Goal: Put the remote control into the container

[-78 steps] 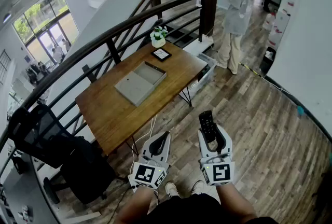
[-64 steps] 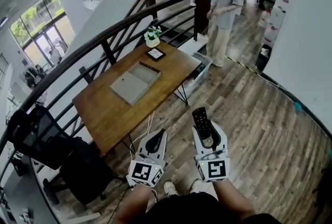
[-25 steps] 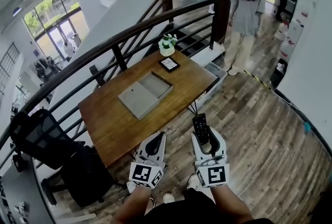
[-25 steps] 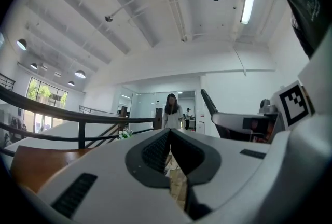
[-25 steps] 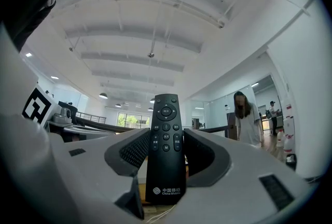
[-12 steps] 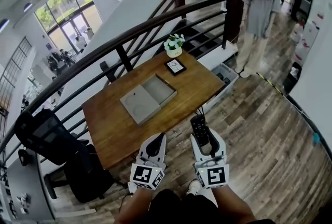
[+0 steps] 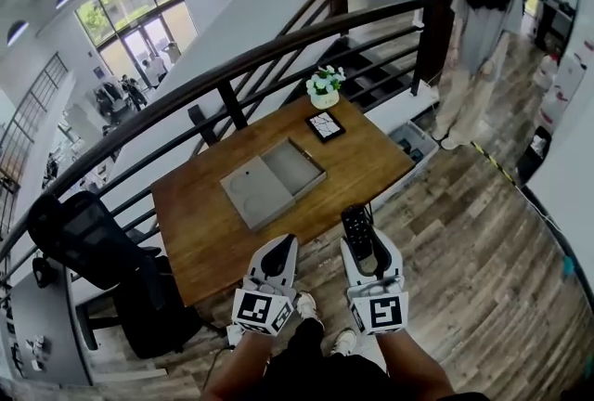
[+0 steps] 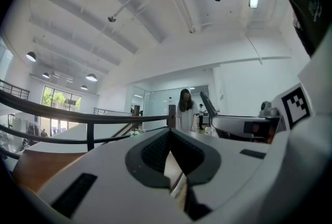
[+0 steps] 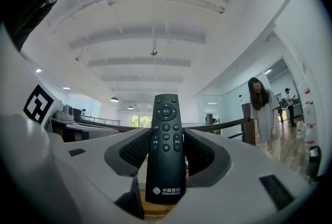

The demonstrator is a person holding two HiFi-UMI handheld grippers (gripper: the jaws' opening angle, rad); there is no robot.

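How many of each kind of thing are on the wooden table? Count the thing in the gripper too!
Grey container: 1
Potted plant: 1
Small black-framed square: 1
Remote control, held in the right gripper, not on the table: 1
Total: 4

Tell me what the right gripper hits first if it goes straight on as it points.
Probably nothing close: the right gripper, shut on the remote control, seems to aim over the table, right of the container. The flower pot or railing likely comes first; height unclear.
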